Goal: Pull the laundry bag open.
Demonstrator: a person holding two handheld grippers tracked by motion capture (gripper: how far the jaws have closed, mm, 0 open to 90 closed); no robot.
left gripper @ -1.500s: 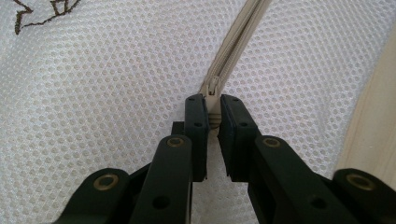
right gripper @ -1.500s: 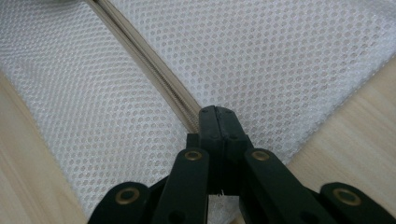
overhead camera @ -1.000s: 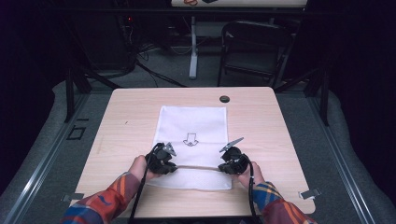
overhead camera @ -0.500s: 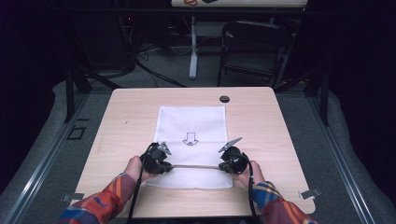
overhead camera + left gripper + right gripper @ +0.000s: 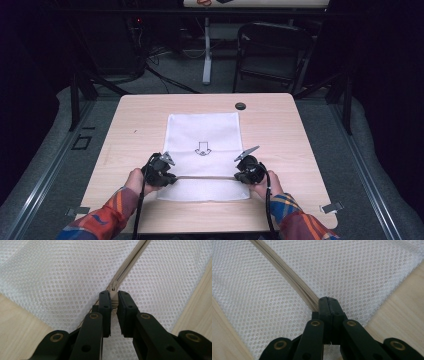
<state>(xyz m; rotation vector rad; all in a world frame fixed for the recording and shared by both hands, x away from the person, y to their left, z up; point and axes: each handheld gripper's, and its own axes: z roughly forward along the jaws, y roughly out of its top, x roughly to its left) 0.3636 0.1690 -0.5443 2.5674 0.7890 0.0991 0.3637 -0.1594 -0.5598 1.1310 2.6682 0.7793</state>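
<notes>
looks like a lab or test room, probably, dark curtained surroundings, loose cables (image 5: 150,70) on grey floor, metal frame rig, lone wooden table (image 5: 280,120), empty chair (image 5: 272,50) behind

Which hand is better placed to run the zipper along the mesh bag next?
Left: the left gripper is pinched on the zipper slider, while the right gripper clamps the zipper's far end, likely only anchoring the mesh bag.

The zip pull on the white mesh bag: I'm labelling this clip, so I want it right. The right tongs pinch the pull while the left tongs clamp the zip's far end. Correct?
Not quite. The left tongs pinch the zip pull, as the left gripper view shows. The right tongs are shut on the zip at the other end of the white mesh bag.
</notes>
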